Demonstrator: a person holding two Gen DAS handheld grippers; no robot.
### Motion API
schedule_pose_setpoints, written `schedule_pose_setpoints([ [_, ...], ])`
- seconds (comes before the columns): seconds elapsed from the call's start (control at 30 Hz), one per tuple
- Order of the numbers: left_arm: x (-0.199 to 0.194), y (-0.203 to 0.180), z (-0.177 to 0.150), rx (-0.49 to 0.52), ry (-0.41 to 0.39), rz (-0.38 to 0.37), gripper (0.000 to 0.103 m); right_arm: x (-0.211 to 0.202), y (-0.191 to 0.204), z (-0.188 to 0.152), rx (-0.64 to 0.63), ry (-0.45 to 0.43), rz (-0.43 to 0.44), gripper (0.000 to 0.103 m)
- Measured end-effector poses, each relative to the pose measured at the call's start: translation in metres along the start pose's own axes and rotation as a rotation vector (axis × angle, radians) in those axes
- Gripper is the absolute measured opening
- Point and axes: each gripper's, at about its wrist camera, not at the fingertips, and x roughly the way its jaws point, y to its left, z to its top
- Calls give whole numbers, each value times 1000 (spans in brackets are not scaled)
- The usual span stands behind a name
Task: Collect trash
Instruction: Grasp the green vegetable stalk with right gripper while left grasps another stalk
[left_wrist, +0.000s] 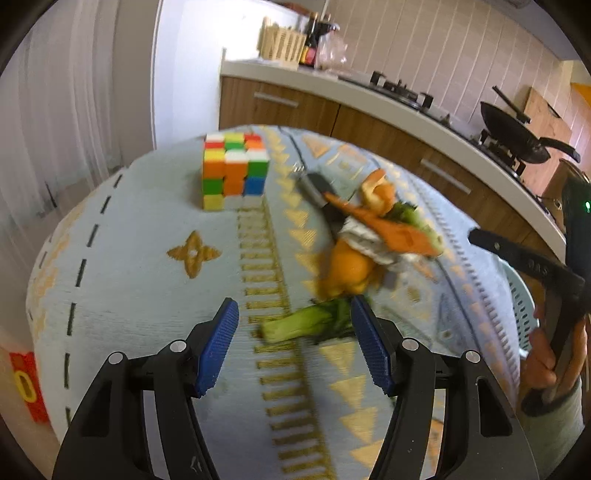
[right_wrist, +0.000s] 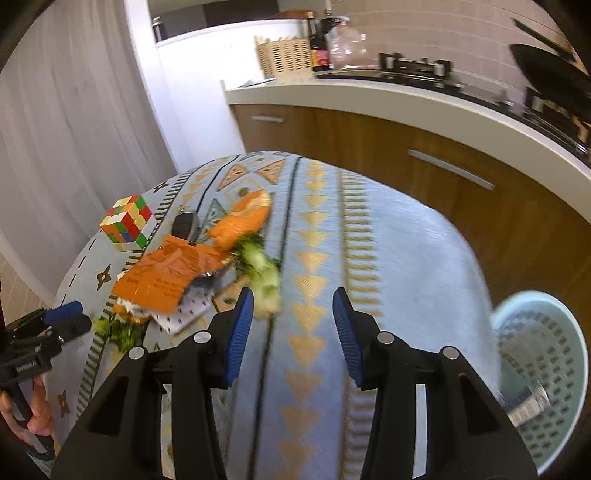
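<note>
A heap of trash lies on the patterned tablecloth (left_wrist: 147, 280): orange peel (left_wrist: 347, 269), a torn orange wrapper (left_wrist: 391, 229), white paper and green leaves. A green vegetable stalk (left_wrist: 295, 326) lies nearest, between the blue pads of my left gripper (left_wrist: 295, 306), which is open; its leafy end is close to the right pad. My right gripper (right_wrist: 293, 295) is open over bare cloth, nothing between its pads. The trash heap (right_wrist: 173, 273) sits to its left, a leafy green piece (right_wrist: 264, 273) just off its left pad. A pale blue basket (right_wrist: 543, 369) holding a silvery wrapper (right_wrist: 528, 406) stands beyond the table's right edge.
A Rubik's cube (left_wrist: 234, 171) and a black key fob (left_wrist: 321, 192) rest behind the heap. A kitchen counter (left_wrist: 406, 107) with a hob and a black pan (left_wrist: 517, 136) runs behind the table. A hand holds the other gripper's handle (left_wrist: 554, 343).
</note>
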Motion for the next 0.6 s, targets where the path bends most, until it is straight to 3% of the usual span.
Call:
schedule_pose_setpoints([
  [0.27, 16, -11, -12, 34, 88, -64, 60, 40, 16, 0, -35, 45, -14, 41],
  [0.43, 7, -25, -28, 22, 136, -178, 55, 42, 12, 2, -14, 46, 11, 39],
  [0.5, 5, -34, -31, 48, 125, -147, 55, 42, 12, 2, -19, 46, 14, 39],
  [0.6, 12, -41, -27, 99, 97, -15, 55, 44, 17, 2, -44, 45, 4, 39],
])
